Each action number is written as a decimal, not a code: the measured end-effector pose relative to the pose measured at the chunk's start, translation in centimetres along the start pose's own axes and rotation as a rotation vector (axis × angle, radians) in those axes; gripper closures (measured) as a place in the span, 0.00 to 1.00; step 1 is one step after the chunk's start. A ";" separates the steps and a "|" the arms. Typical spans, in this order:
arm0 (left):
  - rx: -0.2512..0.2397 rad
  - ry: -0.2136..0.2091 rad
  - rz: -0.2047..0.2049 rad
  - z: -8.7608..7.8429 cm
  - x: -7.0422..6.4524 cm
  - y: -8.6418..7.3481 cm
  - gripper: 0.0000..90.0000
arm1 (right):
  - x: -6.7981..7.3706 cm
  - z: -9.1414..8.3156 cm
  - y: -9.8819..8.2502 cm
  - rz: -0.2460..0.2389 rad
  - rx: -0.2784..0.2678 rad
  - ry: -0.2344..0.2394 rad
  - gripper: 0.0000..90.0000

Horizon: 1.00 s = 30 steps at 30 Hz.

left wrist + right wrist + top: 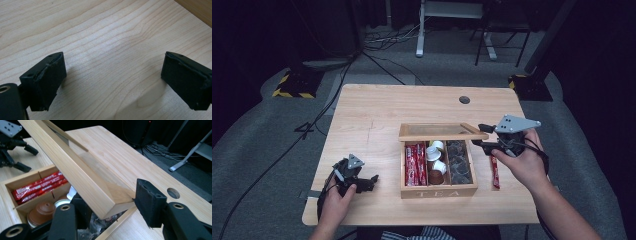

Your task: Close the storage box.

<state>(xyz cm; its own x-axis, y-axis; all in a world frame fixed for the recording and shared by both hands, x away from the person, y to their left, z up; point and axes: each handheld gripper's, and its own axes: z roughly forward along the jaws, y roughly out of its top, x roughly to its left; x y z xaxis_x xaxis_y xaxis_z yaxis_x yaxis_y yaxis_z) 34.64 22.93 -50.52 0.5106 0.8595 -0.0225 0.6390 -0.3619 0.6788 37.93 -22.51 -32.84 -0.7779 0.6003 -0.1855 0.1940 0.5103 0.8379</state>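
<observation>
The wooden tea box (438,191) is sitting just toward six o'clock of the tabletop's (377,115) centre, its hinged lid (442,132) standing partly raised along the twelve o'clock edge of the box. Inside, red stick packets (415,164) are lying in the nine o'clock compartment, small cups and brown capsules (436,161) are filling the middle one, and dark wrapped items (459,161) are occupying the three o'clock one. The right claw (482,136) is reaching the lid's three o'clock corner; in the right gripper view its jaws are straddling that corner (117,202), one jaw inside over the box and the other touching the outer end, so it is pinching the lid. One more red stick packet (495,172) is lying on the tabletop just beside the box at three o'clock. The left claw (371,181) is resting on the tabletop at eight o'clock, well apart from the box, its jaws spread wide over bare wood.
</observation>
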 end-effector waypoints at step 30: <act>0.003 0.006 -0.005 0.0 -0.1 0.0 0.06 | 4.0 0.2 -5.2 -0.099 0.041 -0.036 0.46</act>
<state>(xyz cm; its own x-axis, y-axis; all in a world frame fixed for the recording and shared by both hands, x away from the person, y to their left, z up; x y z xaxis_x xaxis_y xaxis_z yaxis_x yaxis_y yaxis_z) 34.62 22.84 -50.52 0.5042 0.8633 -0.0213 0.6432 -0.3590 0.6763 33.94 -22.59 -38.02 -0.7724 0.5674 -0.2854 0.1421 0.5924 0.7930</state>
